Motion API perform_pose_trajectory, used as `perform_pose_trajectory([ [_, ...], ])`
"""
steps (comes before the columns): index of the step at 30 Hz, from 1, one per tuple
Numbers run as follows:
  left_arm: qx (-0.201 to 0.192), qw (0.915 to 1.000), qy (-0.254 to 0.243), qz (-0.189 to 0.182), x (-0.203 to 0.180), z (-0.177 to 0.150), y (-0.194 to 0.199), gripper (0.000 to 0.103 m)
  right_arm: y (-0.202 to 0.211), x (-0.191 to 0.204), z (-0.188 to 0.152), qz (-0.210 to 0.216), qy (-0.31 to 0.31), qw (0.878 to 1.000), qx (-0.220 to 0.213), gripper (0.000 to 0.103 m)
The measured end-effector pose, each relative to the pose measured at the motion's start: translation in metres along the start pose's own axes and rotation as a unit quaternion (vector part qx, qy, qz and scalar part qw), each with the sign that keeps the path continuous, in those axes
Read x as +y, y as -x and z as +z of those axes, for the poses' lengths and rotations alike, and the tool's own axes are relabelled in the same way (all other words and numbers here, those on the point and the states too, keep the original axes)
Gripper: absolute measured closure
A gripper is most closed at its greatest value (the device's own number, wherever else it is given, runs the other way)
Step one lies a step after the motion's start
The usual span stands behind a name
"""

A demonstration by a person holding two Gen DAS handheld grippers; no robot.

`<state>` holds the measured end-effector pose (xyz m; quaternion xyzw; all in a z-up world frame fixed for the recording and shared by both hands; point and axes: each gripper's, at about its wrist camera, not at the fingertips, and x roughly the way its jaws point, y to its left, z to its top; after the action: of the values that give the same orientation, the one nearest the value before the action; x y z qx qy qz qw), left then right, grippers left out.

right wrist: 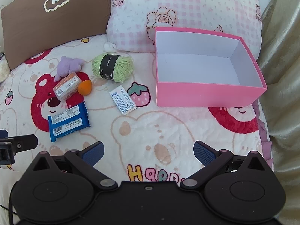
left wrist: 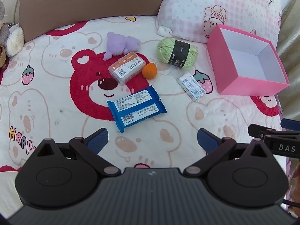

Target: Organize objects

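Surveying the bed from left to right, I find the bedspread [left wrist: 46, 97] printed with bears and strawberries, a brown cushion [left wrist: 90, 5] at the head on the left and a pink checked pillow [left wrist: 215, 9] beside it.

My left claw [left wrist: 151, 140] hangs above the near part of the bedspread. Its jaws stand wide apart and grip nothing; the blue pads [left wrist: 98, 139] are bare.

The loose things lie in a group ahead of it. Furthest left is a purple plush toy [left wrist: 120, 45], with a clear plastic case [left wrist: 127, 67] bearing an orange label touching its near side. An orange sponge [left wrist: 149, 70] sits just beside the right end of the case. Nearer to me lies a blue wipes packet [left wrist: 136, 108], label side up, close to the case but apart from it. To the right, a ball of green yarn [left wrist: 177, 53] with a black band lies near the pillow's lower edge. A small white packet [left wrist: 191, 86] lies flat between the yarn and the box, touching neither.

The pink box [right wrist: 206, 93] stands open on the right side of the bed, its far wall against the pillow. Its white inside holds nothing.

My right claw [right wrist: 149, 152] hangs above the bedspread in front of the box, jaws spread wide, nothing between them.
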<state>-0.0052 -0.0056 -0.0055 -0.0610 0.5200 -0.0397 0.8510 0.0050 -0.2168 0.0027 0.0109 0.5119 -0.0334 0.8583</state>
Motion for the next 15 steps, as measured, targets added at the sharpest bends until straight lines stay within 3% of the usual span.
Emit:
perform_pose_trajectory([
  [10,-0.004,0.9999,-0.003,-0.011,0.001,0.001,0.012,0.0,0.001,-0.002,0.001,-0.01,-0.002,1.0,-0.002,0.0],
  [15,-0.022,0.9997,0.004,0.009,0.003,0.011,0.029,0.0,0.005,-0.003,0.002,0.014,0.005,1.0,0.015,0.0],
])
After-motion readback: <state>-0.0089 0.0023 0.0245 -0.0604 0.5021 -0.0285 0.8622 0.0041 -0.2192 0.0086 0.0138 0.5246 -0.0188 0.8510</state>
